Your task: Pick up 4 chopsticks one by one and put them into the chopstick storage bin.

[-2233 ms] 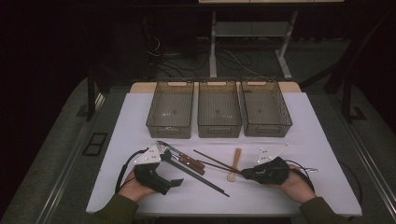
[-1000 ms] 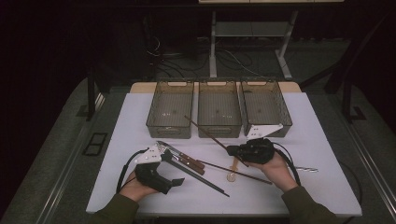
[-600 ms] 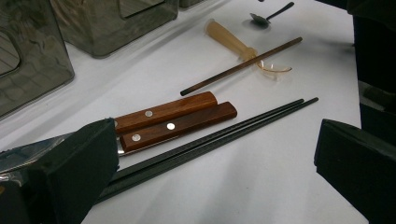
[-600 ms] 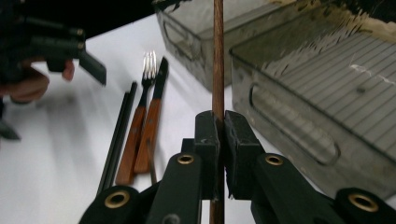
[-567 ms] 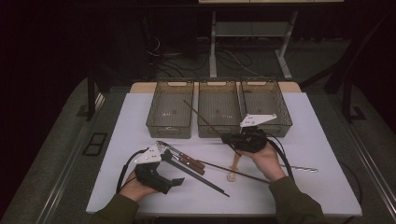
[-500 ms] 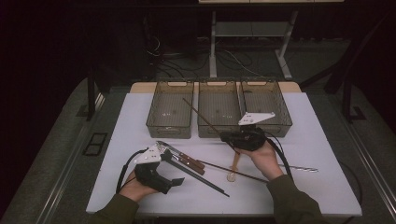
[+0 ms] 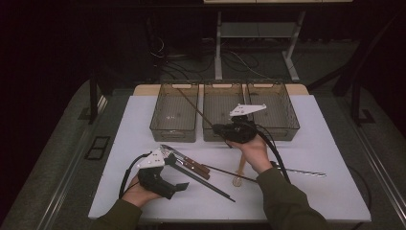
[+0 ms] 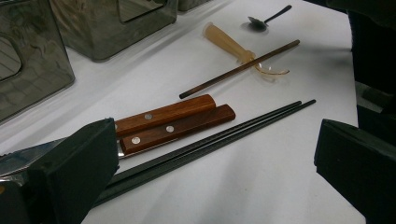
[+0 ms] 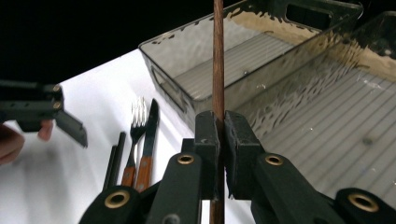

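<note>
I am working in a lab-style recording bay: a white table (image 7: 143, 124) stands on dark carpet, and beyond my grippers are bare metal desk legs (image 7: 258, 48) and loose cables (image 7: 177, 52) in unlit surroundings.

L gripper (image 7: 165, 179) rests low w/ jaws apart; R gripper (image 7: 225, 129) raised, jaws clamped tight
</note>
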`<state>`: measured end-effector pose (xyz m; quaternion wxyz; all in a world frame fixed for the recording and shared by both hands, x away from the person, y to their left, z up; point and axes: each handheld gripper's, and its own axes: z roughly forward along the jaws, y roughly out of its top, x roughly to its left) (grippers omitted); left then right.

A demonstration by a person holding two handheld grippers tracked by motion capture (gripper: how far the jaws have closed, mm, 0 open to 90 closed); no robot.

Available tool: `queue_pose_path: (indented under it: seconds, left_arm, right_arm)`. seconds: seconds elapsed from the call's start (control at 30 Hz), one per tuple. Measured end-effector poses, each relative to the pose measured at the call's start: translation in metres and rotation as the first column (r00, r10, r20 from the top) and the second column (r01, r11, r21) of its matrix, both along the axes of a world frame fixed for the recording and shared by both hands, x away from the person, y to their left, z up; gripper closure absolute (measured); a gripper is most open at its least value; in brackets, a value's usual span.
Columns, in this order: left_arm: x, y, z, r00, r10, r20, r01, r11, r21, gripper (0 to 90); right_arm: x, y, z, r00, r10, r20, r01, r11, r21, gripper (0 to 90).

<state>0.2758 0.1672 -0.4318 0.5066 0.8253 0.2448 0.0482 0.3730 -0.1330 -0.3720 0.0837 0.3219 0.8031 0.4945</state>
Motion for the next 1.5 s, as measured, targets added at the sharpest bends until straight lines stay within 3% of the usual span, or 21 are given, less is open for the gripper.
queue_pose_path:
  seconds: [0.83,1.5]
  left_arm:
    - [0.0,0.0,0.002,0.9999,-0.015,0.007,0.015,0.9999,0.001,0.0]
    - [-0.001,0.001,0.003,0.9996,-0.025,0.012,0.025,0.9996,-0.012,0.0]
  right_arm:
    - [0.053,0.07,0.024,0.998,-0.063,-0.004,0.063,0.998,-0.013,84.3]
    - [0.09,0.127,0.005,0.9924,-0.112,-0.049,0.109,0.992,-0.063,84.3]
